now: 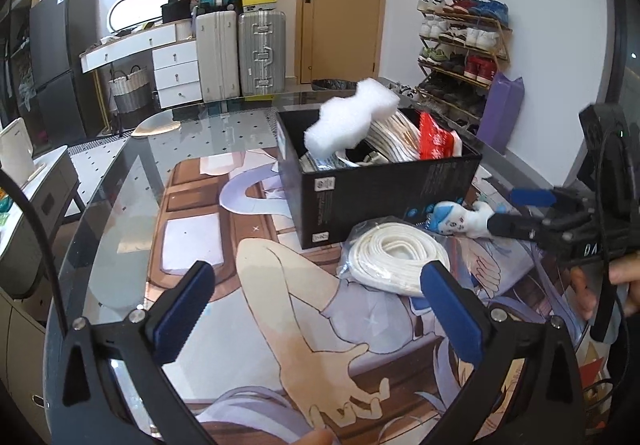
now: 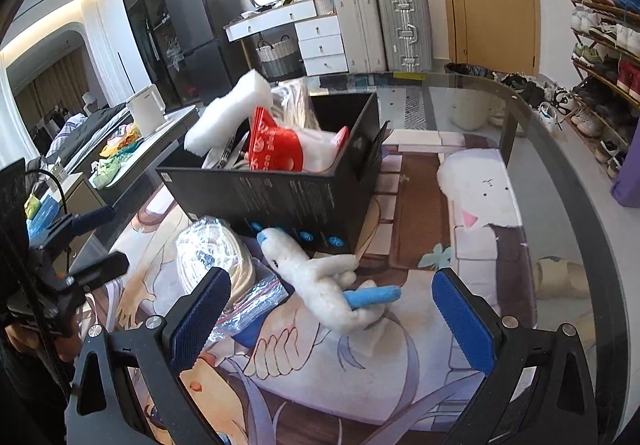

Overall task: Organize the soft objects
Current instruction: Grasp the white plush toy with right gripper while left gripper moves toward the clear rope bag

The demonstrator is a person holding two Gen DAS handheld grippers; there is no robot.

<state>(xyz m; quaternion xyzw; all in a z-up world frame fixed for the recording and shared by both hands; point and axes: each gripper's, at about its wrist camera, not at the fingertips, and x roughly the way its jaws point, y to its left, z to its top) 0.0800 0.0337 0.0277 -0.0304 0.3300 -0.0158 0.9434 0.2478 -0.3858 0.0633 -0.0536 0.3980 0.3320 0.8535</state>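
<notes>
Lying on the printed mat (image 2: 472, 329), the white-and-blue plush toy (image 2: 320, 285) sits at 12 o'clock from the right gripper (image 2: 332, 319), just ahead of its widely spread, empty jaws. The left gripper (image 1: 316, 299) is likewise spread wide and holds nothing; the bagged white cord coil (image 1: 394, 257) lies at its 1 o'clock, near the right finger (image 1: 452, 313). Beyond both, the black box (image 1: 384, 189) holds a white foam piece (image 1: 352, 119) and a red-and-white bag (image 1: 436, 139), the foam protruding above the rim.

white walls | wooden door (image 1: 340, 1) — suitcases (image 1: 240, 53) | shoe rack (image 1: 464, 41)
</notes>
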